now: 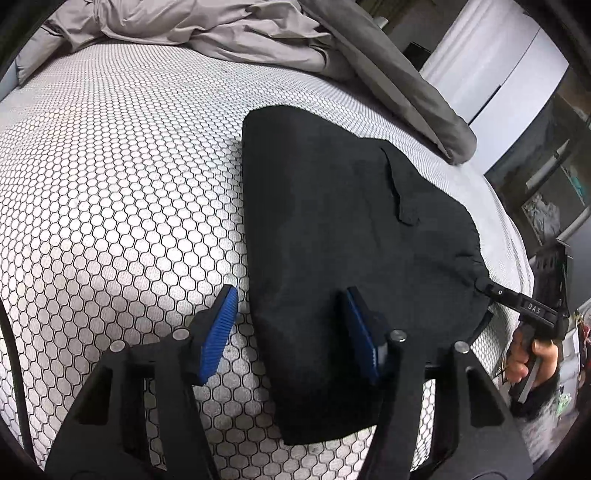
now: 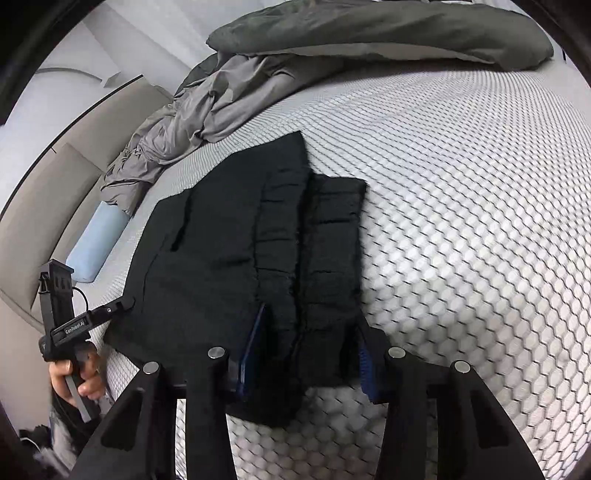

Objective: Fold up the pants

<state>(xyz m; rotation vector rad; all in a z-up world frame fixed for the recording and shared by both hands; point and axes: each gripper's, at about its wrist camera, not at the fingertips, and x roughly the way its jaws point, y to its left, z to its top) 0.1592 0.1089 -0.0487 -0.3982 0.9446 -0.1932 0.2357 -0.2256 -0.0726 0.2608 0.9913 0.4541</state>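
Note:
Black folded pants [image 1: 332,203] [image 2: 221,258] lie flat on a mattress [image 1: 110,166] [image 2: 480,221] with a honeycomb pattern. My left gripper [image 1: 291,328] is open at their near left edge: one blue pad hangs over bare mattress, the other over the cloth. In the right wrist view the left gripper [image 2: 122,306] tips onto the pants' left edge, with a hand [image 2: 74,380] on its handle. My right gripper [image 2: 310,354] stands open astride the gathered waistband end, the cloth lying flat between its pads. Seen from the left wrist, the right gripper [image 1: 487,290] rests at the pants' right corner.
A crumpled grey sheet [image 1: 221,29] [image 2: 221,92] and a darker grey blanket [image 1: 406,92] [image 2: 369,33] are heaped along the far side of the bed. A light blue pillow [image 2: 99,240] lies by the beige headboard [image 2: 37,206]. A white wardrobe [image 1: 498,74] stands beyond the bed.

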